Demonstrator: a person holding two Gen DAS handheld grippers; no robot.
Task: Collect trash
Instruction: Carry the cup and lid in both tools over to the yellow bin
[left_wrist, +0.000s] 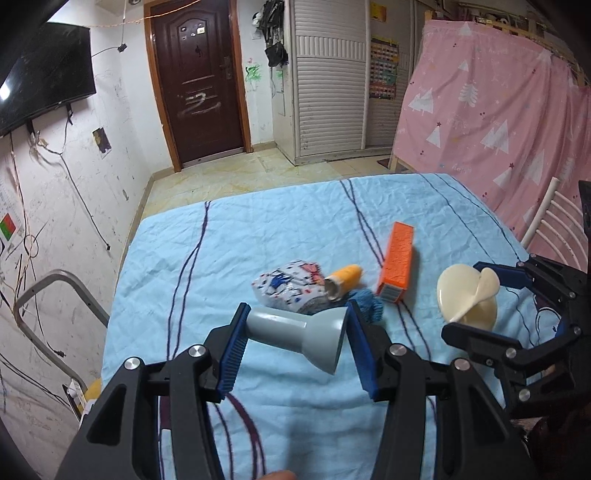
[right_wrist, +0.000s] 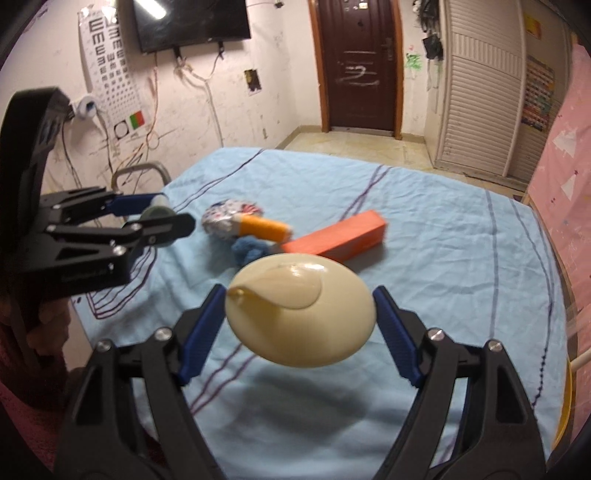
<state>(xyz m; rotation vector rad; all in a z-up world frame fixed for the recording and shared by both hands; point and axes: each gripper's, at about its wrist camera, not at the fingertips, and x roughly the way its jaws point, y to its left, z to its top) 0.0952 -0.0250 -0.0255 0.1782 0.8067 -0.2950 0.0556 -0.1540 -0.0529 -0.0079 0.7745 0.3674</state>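
Note:
My left gripper (left_wrist: 295, 332) is shut on a grey funnel-shaped plastic piece (left_wrist: 299, 334), held lengthwise between its blue pads above the bed. My right gripper (right_wrist: 300, 317) is shut on a cream round lid-like piece (right_wrist: 301, 314) with a ridge handle; it also shows in the left wrist view (left_wrist: 467, 295). On the light blue sheet (left_wrist: 258, 236) lie a patterned crumpled wrapper (left_wrist: 288, 286), an orange tube (left_wrist: 345, 281), a blue yarn clump (left_wrist: 367, 304) and an orange box (left_wrist: 397, 264). The left gripper shows in the right wrist view (right_wrist: 155, 218).
A metal chair frame (left_wrist: 55, 295) stands left of the bed by the scribbled wall. A pink curtain (left_wrist: 498, 122) hangs on the right, with a white railing (left_wrist: 554, 218) below it. A dark door (left_wrist: 199, 81) and tiled floor (left_wrist: 240, 177) lie beyond the bed.

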